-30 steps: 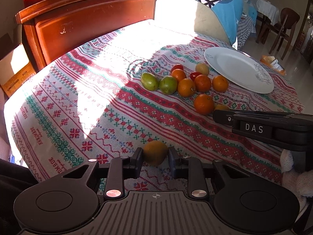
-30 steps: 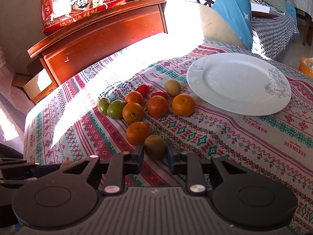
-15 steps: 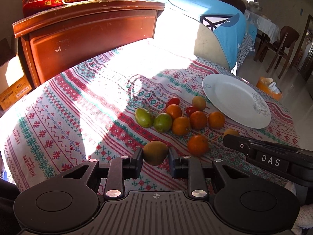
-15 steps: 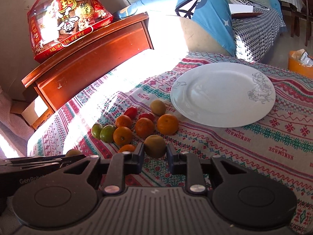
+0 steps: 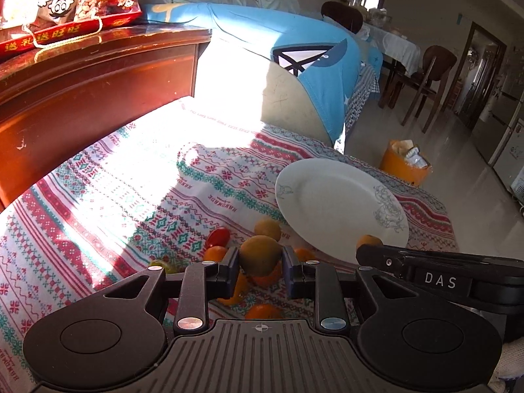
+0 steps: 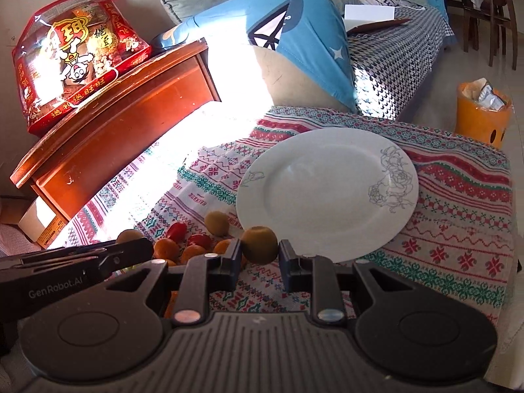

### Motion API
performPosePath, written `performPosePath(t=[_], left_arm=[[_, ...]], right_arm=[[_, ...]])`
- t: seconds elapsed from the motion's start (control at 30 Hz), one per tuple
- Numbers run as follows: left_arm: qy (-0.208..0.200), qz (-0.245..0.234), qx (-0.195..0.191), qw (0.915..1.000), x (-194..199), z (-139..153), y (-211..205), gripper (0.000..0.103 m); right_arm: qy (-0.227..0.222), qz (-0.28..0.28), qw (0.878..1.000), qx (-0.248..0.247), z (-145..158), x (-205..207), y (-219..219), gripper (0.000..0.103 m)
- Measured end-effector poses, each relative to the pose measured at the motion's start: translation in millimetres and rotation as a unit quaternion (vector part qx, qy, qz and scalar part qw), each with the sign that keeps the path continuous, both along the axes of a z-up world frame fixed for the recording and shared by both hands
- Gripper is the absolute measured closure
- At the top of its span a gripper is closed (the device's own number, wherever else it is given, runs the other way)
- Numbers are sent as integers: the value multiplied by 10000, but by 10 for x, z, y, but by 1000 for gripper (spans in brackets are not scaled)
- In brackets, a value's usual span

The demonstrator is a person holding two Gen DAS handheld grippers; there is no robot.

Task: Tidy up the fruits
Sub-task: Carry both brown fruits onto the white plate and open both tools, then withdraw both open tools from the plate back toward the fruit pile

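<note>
While white plate (image 6: 327, 193) sits bare, left gripper (image 5: 260, 265) and right gripper (image 6: 258, 250) each clamp kiwi; oranges (image 6: 165, 249), tomatoes at plate's 8 o'clock unsorted.

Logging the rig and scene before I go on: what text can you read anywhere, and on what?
"DAS": on the right gripper.
"GenRobot.AI": on the left gripper.
"HANDMADE": woven into the tablecloth.
Chinese characters on the red snack bag: too glared to read reliably.
Plate: drawn flowers, no text.
</note>
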State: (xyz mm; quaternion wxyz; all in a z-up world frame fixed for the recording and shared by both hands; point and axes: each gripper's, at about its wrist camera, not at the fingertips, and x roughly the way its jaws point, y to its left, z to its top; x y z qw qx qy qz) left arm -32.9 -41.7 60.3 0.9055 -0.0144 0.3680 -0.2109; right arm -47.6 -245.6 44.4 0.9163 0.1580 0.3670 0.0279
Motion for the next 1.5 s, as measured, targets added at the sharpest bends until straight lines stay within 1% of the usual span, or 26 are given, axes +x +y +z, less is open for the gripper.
performPosePath(t=[0.1, 0.2, 0.3, 0.5, 0.57, 0.73, 0.87, 0.93, 1.0, 1.1, 1.17, 1.3, 1.37, 1.5], left_arm=[[-47, -163, 31, 9999, 82, 14, -111, 78], [-56, -303, 66, 9995, 184, -13, -233, 78], [2, -373, 28, 9993, 293, -53, -332, 78], [142, -396, -135, 9990, 444, -139, -483, 78], [147, -435, -117, 9989, 481, -163, -557, 78], [251, -458, -105, 9986, 553, -223, -642, 78], [345, -433, -108, 9984, 618, -271, -672, 78], [360, -428, -145, 9983, 633, -273, -684, 78], [352, -426, -174, 9983, 632, -262, -691, 77], [271, -439, -167, 9985, 612, -228, -706, 76], [265, -432, -197, 9985, 600, -202, -705, 70], [187, -396, -239, 9988, 573, -129, -690, 68], [189, -358, -282, 9988, 574, -107, -669, 62], [175, -276, -245, 9992, 565, -86, -642, 59]], right_arm=[[130, 12, 9999, -65, 22, 88, -99, 79], [120, -136, 9998, -84, 13, 130, -207, 79], [135, -422, 9989, 157, -48, 137, -314, 79], [258, -745, 9962, 368, -153, 193, -418, 79], [282, -775, 9958, 393, -173, 217, -413, 79], [265, -751, 9965, 241, -194, 249, -355, 78], [303, -832, 9956, 312, -219, 269, -380, 78], [298, -864, 9952, 363, -223, 273, -398, 75], [275, -912, 9944, 458, -223, 273, -428, 75], [228, -978, 9936, 508, -208, 258, -454, 75], [232, -1005, 9929, 586, -202, 255, -470, 75], [179, -965, 9938, 532, -169, 244, -451, 74], [177, -942, 9939, 544, -162, 241, -446, 73], [198, -894, 9942, 565, -163, 245, -437, 72]])
